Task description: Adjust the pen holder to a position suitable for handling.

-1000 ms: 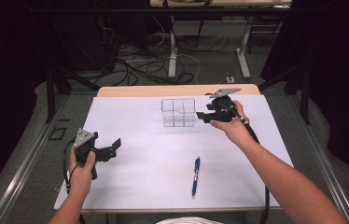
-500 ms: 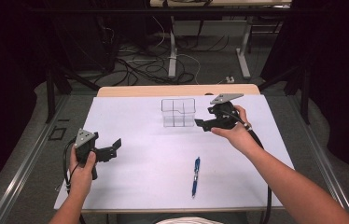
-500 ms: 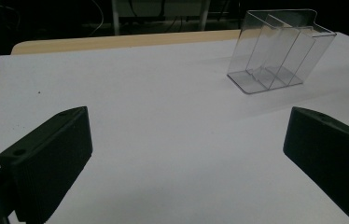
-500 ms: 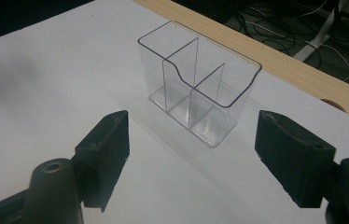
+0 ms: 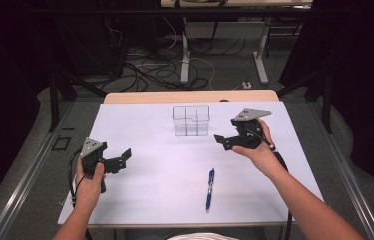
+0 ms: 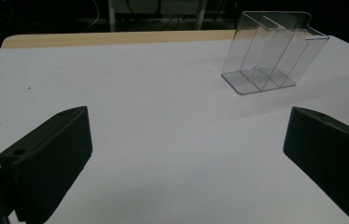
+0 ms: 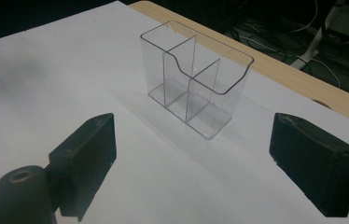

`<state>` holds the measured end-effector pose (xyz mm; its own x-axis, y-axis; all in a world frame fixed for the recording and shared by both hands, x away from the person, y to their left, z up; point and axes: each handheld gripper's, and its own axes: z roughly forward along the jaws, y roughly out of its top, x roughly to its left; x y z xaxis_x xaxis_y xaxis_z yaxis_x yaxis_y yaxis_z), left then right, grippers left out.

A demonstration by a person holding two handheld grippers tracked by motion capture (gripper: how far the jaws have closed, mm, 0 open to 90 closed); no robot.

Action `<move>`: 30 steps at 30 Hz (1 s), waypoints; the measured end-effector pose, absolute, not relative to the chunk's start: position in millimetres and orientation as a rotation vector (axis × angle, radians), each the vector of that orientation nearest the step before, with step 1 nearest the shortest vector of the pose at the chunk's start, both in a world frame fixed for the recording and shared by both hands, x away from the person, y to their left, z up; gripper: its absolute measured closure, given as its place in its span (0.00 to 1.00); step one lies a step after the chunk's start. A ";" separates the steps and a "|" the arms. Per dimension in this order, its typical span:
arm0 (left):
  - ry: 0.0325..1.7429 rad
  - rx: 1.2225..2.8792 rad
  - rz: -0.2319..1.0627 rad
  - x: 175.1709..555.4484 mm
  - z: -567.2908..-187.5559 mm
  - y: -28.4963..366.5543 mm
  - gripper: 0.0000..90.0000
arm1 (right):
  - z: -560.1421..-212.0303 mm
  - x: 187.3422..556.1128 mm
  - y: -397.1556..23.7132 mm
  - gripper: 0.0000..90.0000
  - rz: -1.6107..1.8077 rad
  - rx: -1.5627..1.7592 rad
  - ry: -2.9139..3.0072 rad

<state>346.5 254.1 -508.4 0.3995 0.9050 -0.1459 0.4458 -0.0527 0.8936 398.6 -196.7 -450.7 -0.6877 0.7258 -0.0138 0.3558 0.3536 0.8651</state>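
Clearance first: with the right hand-held gripper (image 5: 223, 141) just opened and empty, right of the clear plastic three-compartment organiser (image 5: 191, 120) at upper centre, withdraw level, avoiding its wall; left hand-held gripper (image 5: 123, 159) open, idle.

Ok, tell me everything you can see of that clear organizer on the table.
The clear organizer is a small see-through plastic box, open at the top, split by thin inner walls into three compartments, with one wall dipping lower in a curve. All compartments look empty. It stands upright on the white sheet near the table's far edge. Nothing touches it; the right gripper sits beside it, fingers apart.
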 end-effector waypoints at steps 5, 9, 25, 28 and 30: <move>1.203 1.674 0.585 346.2 -508.5 253.5 0.01 | -454.5 390.9 -201.4 0.10 1.276 0.919 2.227; 1.208 1.666 0.575 346.3 -509.1 252.6 0.01 | -456.3 386.2 -203.4 0.10 1.265 0.916 2.244; 1.226 1.659 0.431 346.5 -507.6 241.9 0.00 | -464.0 366.9 -217.7 0.10 1.249 0.990 2.193; 1.236 1.657 0.392 346.7 -506.9 237.8 0.00 | -467.5 365.2 -224.7 0.10 1.265 1.020 2.170; 1.229 1.665 0.381 346.3 -506.4 234.1 0.00 | -469.8 364.0 -228.5 0.09 1.276 1.035 2.160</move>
